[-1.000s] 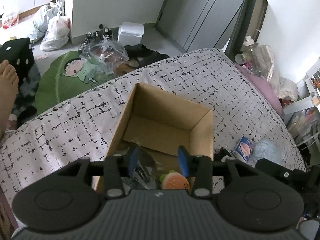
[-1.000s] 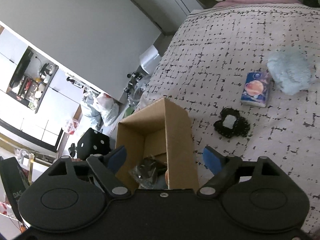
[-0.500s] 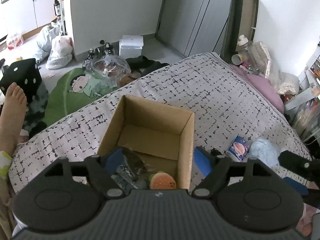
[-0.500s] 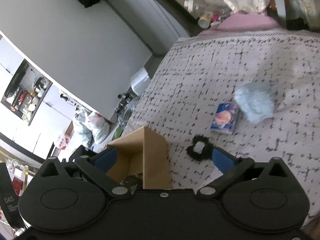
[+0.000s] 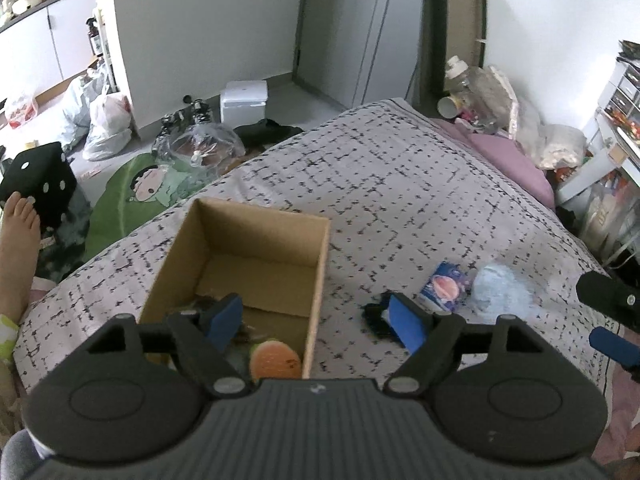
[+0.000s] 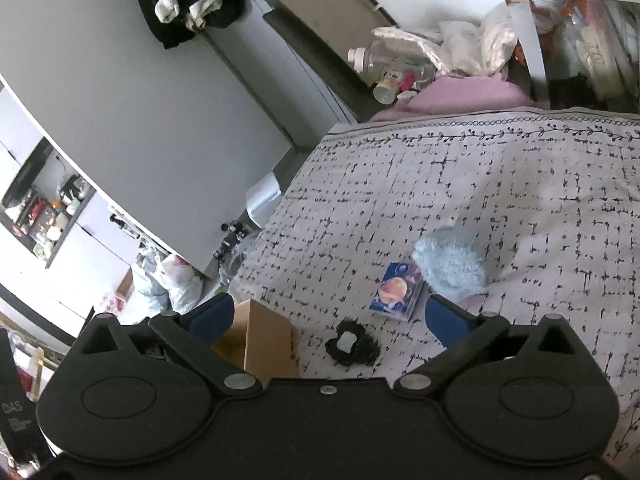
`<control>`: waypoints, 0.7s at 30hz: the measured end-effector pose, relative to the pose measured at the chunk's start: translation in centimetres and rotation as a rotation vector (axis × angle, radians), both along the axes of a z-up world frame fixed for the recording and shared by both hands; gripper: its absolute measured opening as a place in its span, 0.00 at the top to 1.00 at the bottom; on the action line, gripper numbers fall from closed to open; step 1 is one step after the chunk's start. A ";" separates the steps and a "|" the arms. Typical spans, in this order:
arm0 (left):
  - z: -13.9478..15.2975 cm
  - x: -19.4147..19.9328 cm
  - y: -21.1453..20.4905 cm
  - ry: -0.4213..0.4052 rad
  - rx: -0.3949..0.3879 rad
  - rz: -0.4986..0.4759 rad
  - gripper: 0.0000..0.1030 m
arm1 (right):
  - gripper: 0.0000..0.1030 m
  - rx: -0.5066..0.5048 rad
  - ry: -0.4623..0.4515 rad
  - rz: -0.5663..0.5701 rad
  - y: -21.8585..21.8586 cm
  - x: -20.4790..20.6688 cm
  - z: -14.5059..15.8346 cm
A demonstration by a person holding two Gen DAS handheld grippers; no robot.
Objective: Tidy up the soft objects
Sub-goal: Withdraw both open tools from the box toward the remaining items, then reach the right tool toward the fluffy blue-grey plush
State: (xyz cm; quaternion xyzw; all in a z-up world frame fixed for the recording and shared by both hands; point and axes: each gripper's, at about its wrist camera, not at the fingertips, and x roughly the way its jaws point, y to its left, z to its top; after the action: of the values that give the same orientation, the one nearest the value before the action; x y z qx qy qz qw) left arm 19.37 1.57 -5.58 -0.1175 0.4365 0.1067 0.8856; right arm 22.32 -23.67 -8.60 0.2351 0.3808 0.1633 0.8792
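The bed (image 5: pixel 400 184), under a pale cover with black dashes, carries everything, and the box (image 5: pixel 320 264) serves as the landmark. It is open-topped brown cardboard, and at its near end lie a round orange toy (image 5: pixel 275 362) and something dark and crumpled. Judging by this, one drop into the box is done and the step in hand is reaching for the next soft thing outside it.

The left gripper (image 5: pixel 316 316) hangs above the box's right wall, jaws spread, nothing between them. The right gripper (image 6: pixel 326 312) also stands wide and empty, off the box's right side and aimed toward the loose things.

Three things lie on the cover right of the box. Farthest out is the fluff (image 6: pixel 450 262), a pale blue fuzzy lump that would likely squash under the pads. Beside it, nearer the box, is the pack (image 6: pixel 398 292), a small blue packet printed with an orange disc, flat on the cover. Nearest the box is the scrunchie (image 6: pixel 354 346), a black frilly ring with a white tag at its middle.

The next move probably calls for lowering open jaws over one of these, most likely the scrunchie, and closing low enough to catch cloth rather than cover
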 end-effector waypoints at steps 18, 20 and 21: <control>-0.9 3.3 -6.5 -0.023 -0.079 -0.044 0.23 | 0.00 -0.057 -0.030 -0.015 -6.1 2.7 -0.3; -1.1 3.8 -7.1 -0.024 -0.084 -0.051 0.23 | 0.00 -0.033 -0.028 0.019 -7.1 3.2 -0.6; -1.2 3.9 -7.4 -0.027 -0.085 -0.054 0.23 | 0.00 -0.030 -0.027 0.027 -7.4 3.4 -0.6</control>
State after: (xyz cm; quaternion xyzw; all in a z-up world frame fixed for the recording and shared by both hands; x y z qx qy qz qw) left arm 23.32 -5.78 -6.76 -0.1450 0.4315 0.0626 0.8882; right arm 25.70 -31.09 -9.23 0.2144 0.3744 0.1724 0.8855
